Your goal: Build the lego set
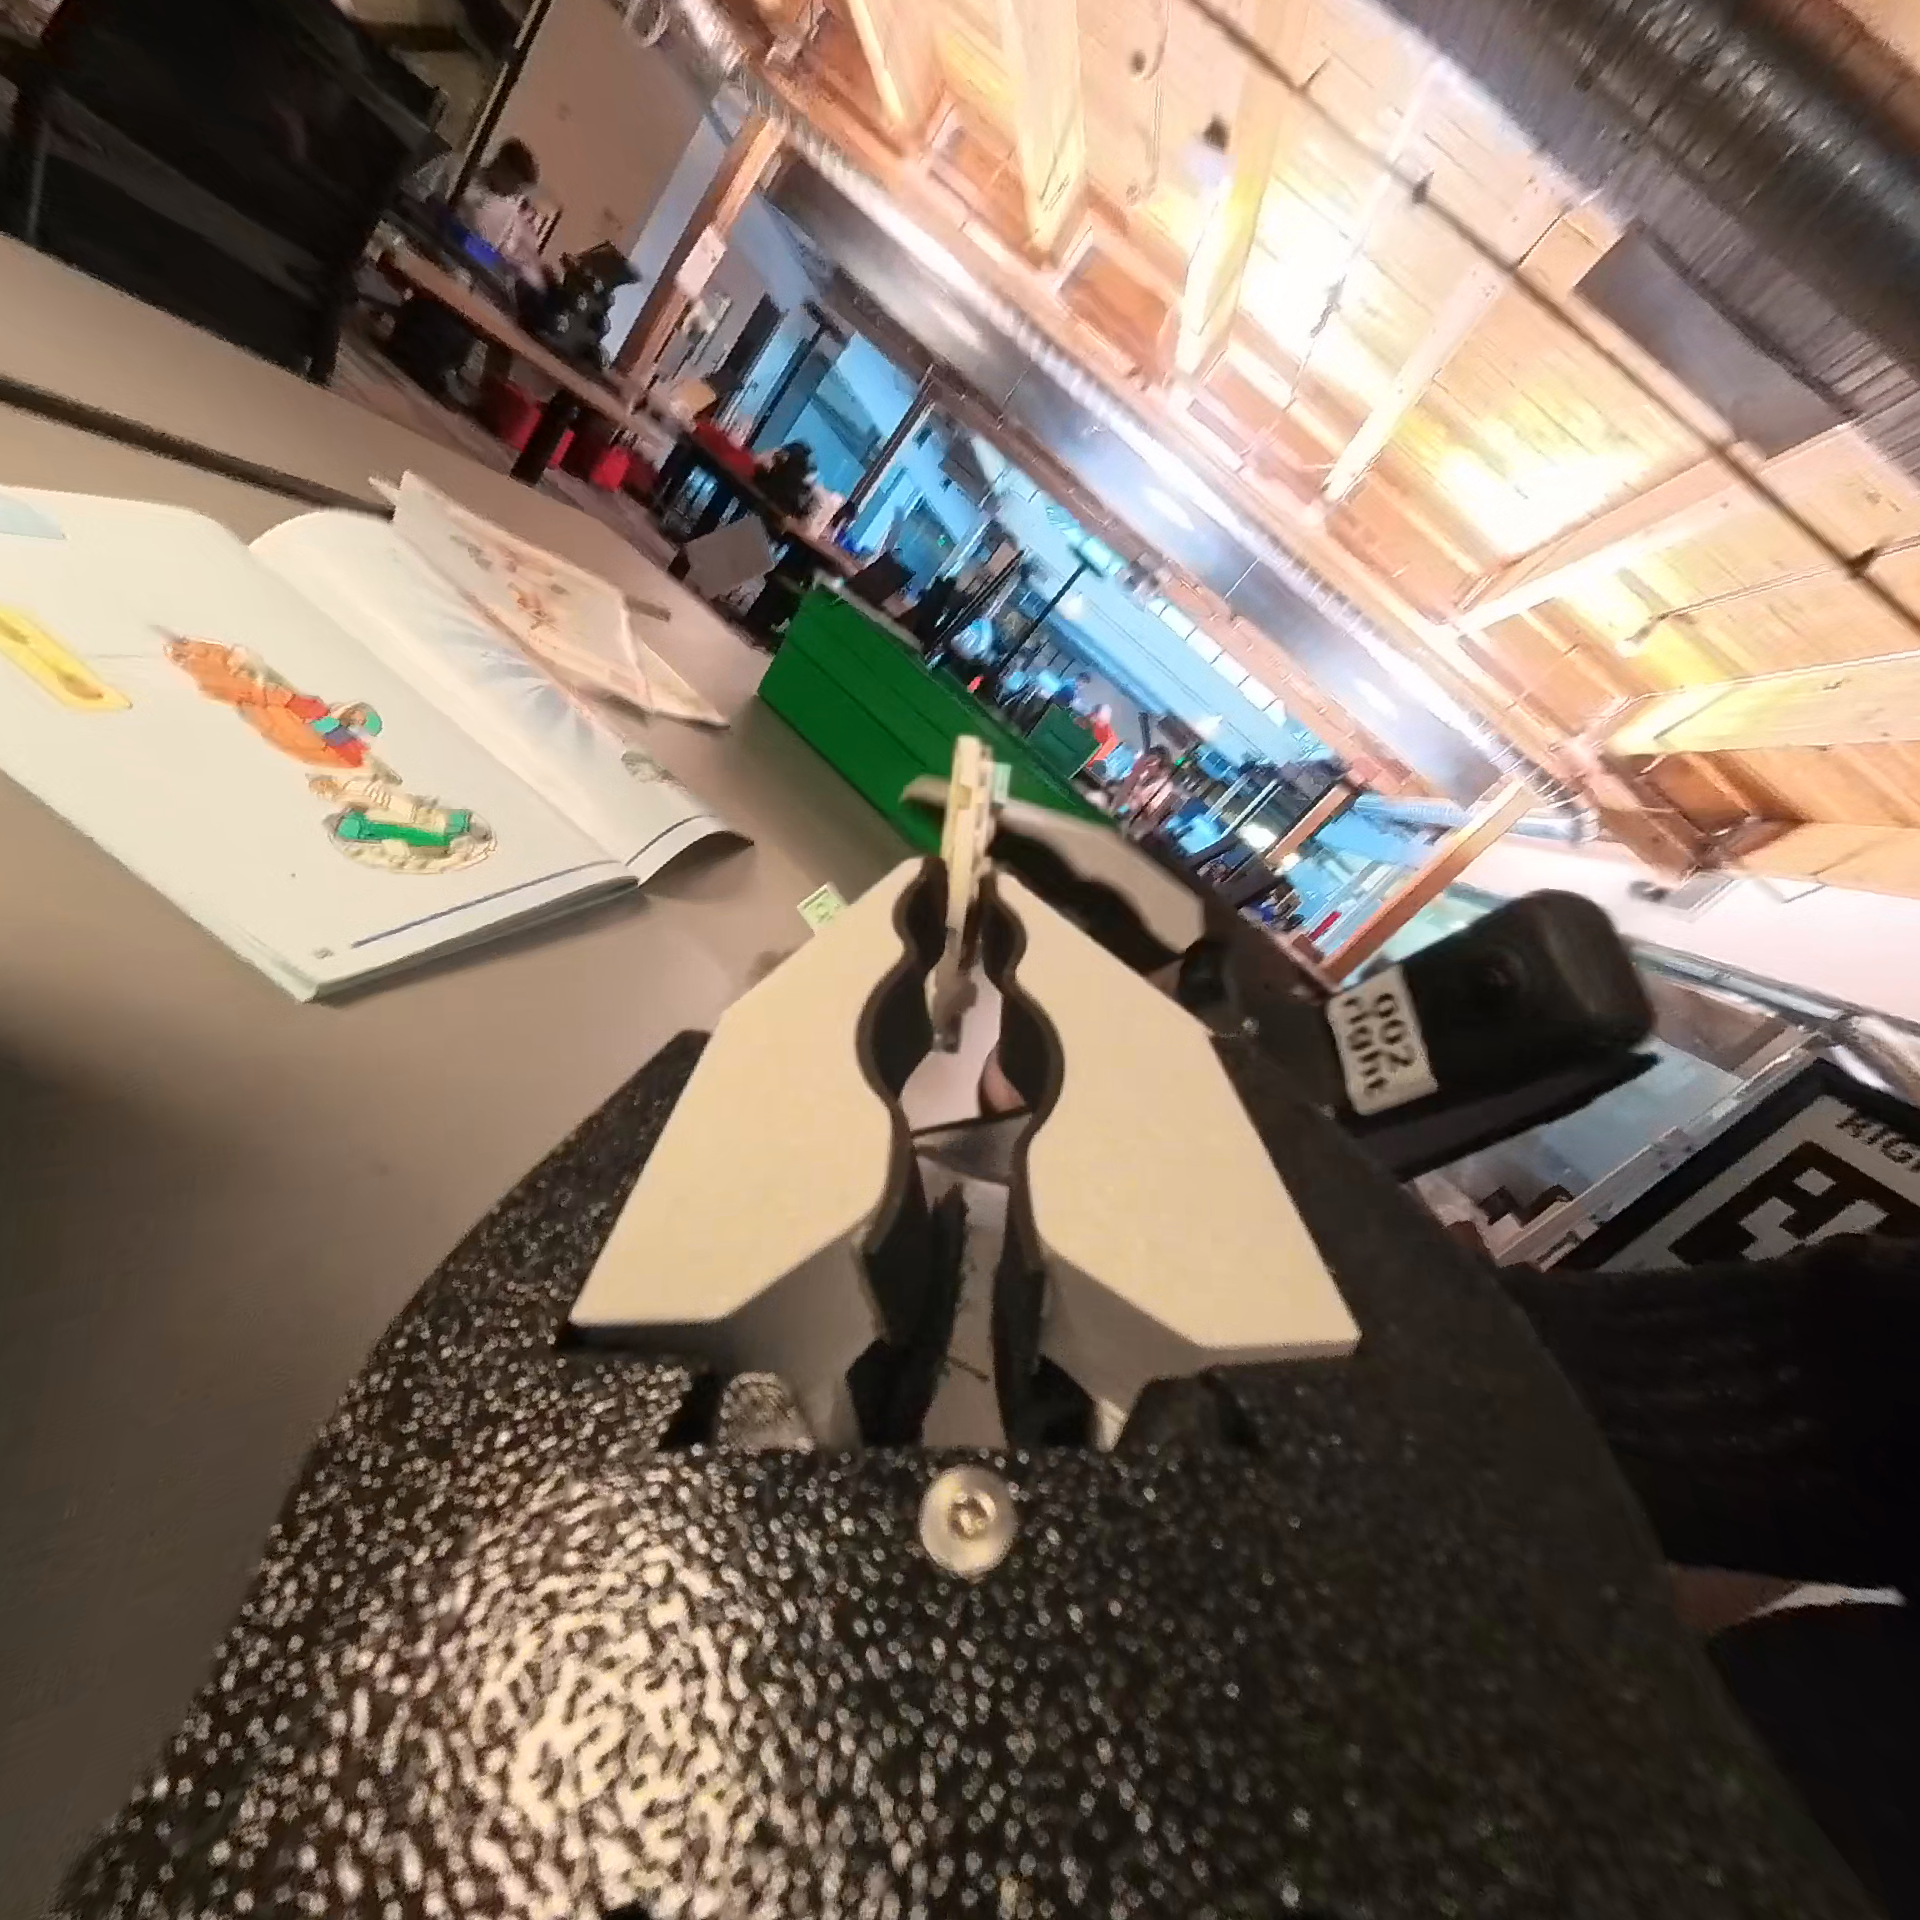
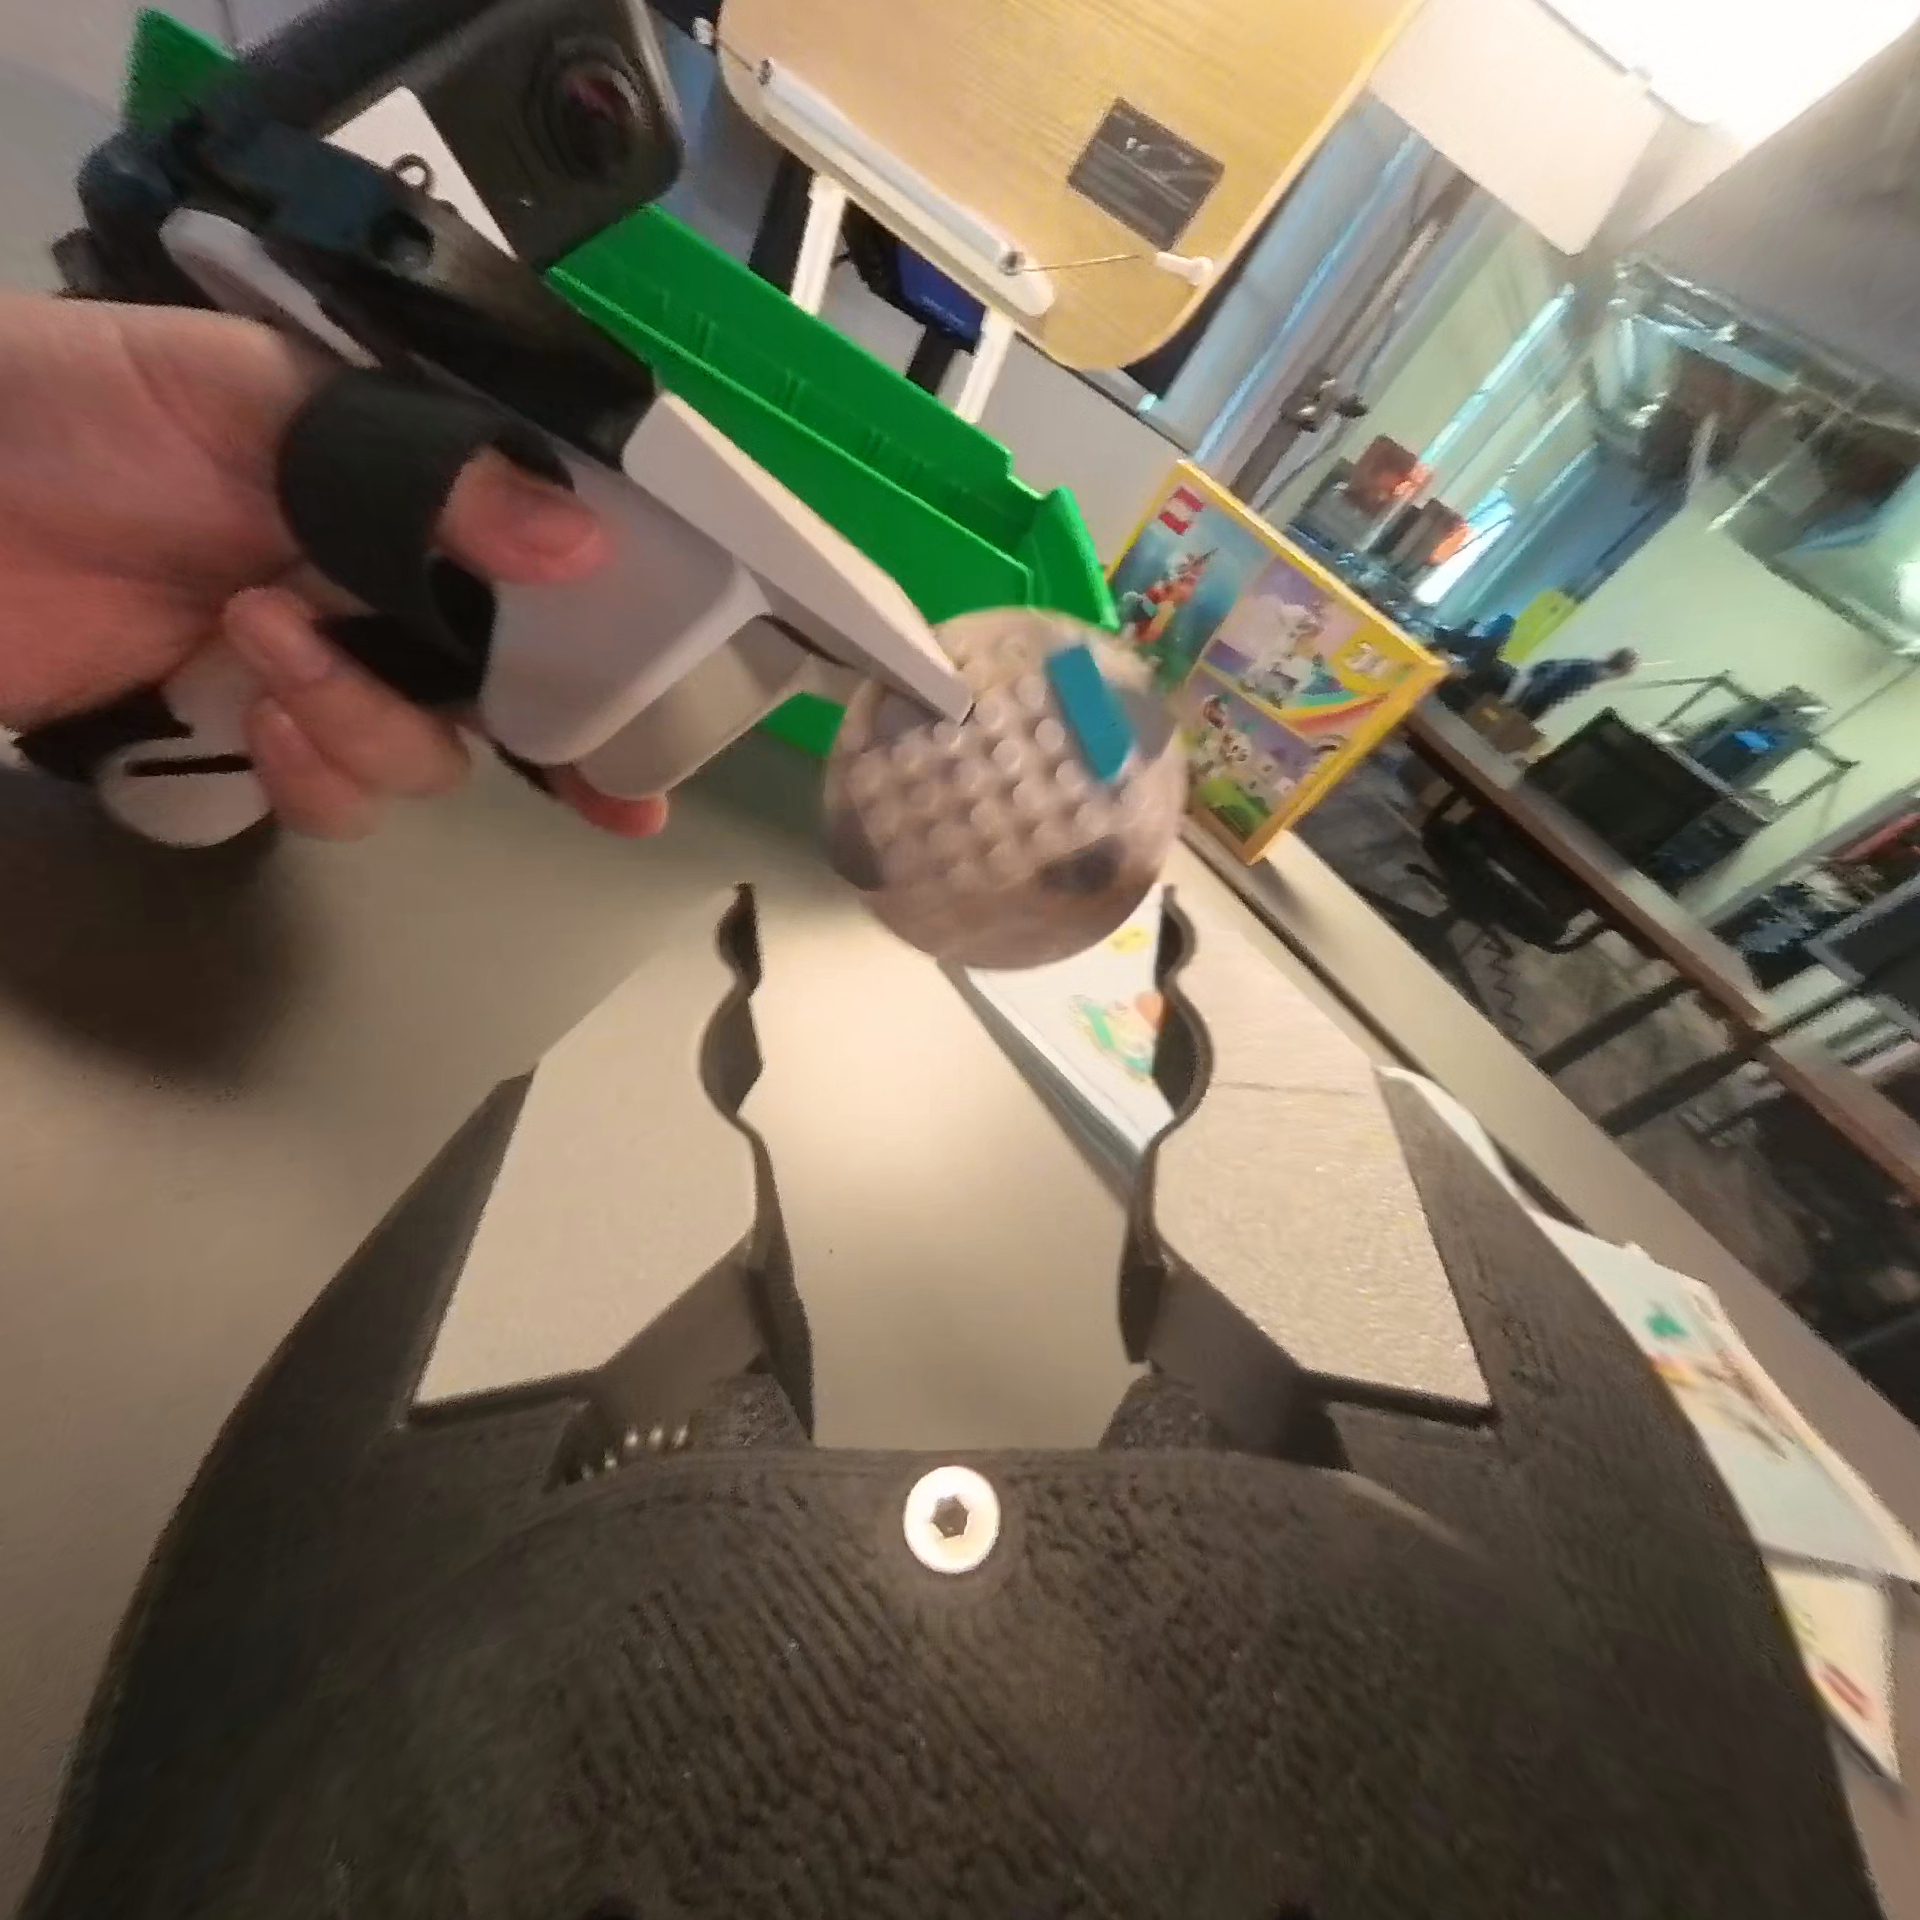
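My left gripper [image 1: 961, 883] is shut on a round pale studded plate [image 1: 971, 821], which shows edge-on between its pads. In the right wrist view the same plate [image 2: 977, 831] faces the camera, held at its rim by the left gripper [image 2: 935, 696], with a small teal piece [image 2: 1091, 717] stuck on its studs. A hand [image 2: 156, 520] holds that gripper. My right gripper [image 2: 956, 920] is open wide and empty, its fingertips just below the plate and apart from it. The picture is blurred by motion.
An open picture booklet [image 1: 312, 748] lies on the grey table [image 1: 208, 1195]; it also shows in the right wrist view [image 2: 1091, 1039]. A green bin [image 2: 831, 436] stands behind, and a colourful toy box [image 2: 1288, 686] to its right. Loose sheets [image 2: 1766, 1455] lie at the right edge.
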